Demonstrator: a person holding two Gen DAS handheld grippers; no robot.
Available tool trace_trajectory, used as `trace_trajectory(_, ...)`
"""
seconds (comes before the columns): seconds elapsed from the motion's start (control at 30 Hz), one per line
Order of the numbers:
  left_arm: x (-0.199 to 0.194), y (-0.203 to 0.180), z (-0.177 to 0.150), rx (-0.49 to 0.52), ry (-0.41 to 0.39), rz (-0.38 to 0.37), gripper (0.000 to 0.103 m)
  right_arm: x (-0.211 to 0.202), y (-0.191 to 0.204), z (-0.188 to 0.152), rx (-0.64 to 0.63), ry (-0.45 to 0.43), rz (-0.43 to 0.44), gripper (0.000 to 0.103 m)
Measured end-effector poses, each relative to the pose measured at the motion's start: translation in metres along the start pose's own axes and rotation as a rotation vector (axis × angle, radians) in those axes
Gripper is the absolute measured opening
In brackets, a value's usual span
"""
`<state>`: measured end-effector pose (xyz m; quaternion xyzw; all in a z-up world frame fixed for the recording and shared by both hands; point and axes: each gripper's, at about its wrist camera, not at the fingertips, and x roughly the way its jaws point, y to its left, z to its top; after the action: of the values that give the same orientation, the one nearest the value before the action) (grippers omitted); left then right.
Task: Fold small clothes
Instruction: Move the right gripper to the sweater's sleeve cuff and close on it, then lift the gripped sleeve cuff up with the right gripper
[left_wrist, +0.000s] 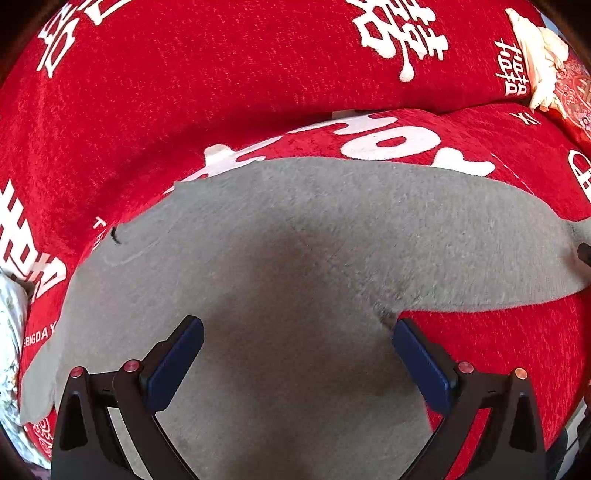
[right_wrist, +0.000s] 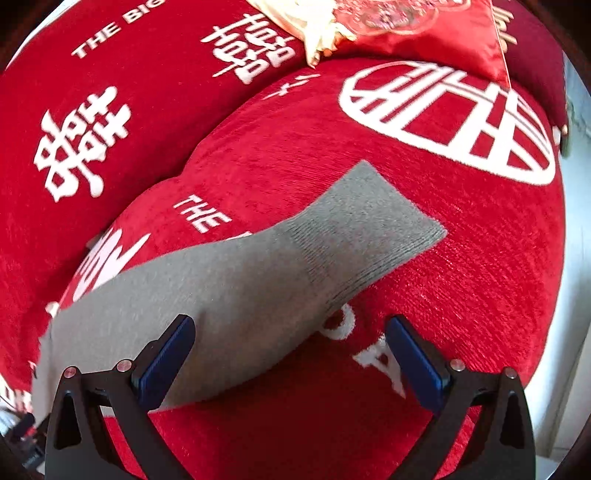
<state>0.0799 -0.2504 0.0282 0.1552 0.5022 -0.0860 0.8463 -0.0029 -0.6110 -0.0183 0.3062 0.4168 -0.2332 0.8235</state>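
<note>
We have a flat grey knitted sock (left_wrist: 295, 236) spread out on the seat of a red chenille sofa cover with white woven lettering (left_wrist: 498, 354). From the right wrist view the same sock (right_wrist: 229, 291) runs diagonally, its ribbed cuff (right_wrist: 373, 225) pointing up and to the right and its foot trailing down to the lower left, lying smooth with no fold in it yet.

Our left gripper (left_wrist: 297, 363) hangs low over the broad middle of the sock, its blue-padded fingers spread wide with nothing between them. Our right gripper (right_wrist: 290, 360) is likewise splayed and empty; its left finger lies over the lower edge of the sock while the right finger is over bare red cover. Whether either pad actually touches the fabric we cannot tell.

We judge this to be the very start of the fold: the sock is laid out, and no grasp has been made. The next move calls for pinching one end, most likely the cuff or the toe, and carrying it across to meet the other end. The knit looks soft and thin, so we would need to bite only the sock and not the plush cover beneath

A cream fringed cushion (right_wrist: 314, 22) sits well apart at the sofa back
</note>
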Motion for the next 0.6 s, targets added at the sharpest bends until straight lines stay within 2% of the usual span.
trace_trajectory(0.17, 0.004, -0.007, 0.007, 0.013, 0.001, 0.010, 0.103, 0.003, -0.001, 0.007, 0.046, -0.028, 0.046, 0.103)
trace_trajectory(0.43, 0.010, -0.014, 0.015, 0.011, 0.001, 0.011, 0.103, 0.017, 0.012, 0.032, 0.051, -0.069, 0.104, 0.103)
trace_trajectory(0.47, 0.011, -0.013, 0.015, 0.006, 0.001, 0.007, 0.103, 0.019, 0.014, 0.034, 0.041, -0.070, 0.108, 0.095)
trace_trajectory(0.5, 0.012, -0.013, 0.016, 0.004, 0.000, 0.005, 0.103, 0.022, 0.016, 0.037, 0.016, -0.054, 0.114, 0.064)
trace_trajectory(0.53, 0.012, -0.013, 0.016, 0.004, 0.003, 0.005, 0.103, 0.029, 0.020, 0.040, -0.026, -0.011, 0.105, 0.042)
trace_trajectory(0.57, 0.013, -0.012, 0.016, 0.002, 0.003, 0.003, 0.103, 0.035, 0.023, 0.041, -0.054, 0.027, 0.081, 0.011)
trace_trajectory(0.6, 0.014, -0.012, 0.016, 0.000, 0.003, -0.001, 0.103, 0.036, 0.023, 0.042, -0.064, 0.032, 0.049, 0.008)
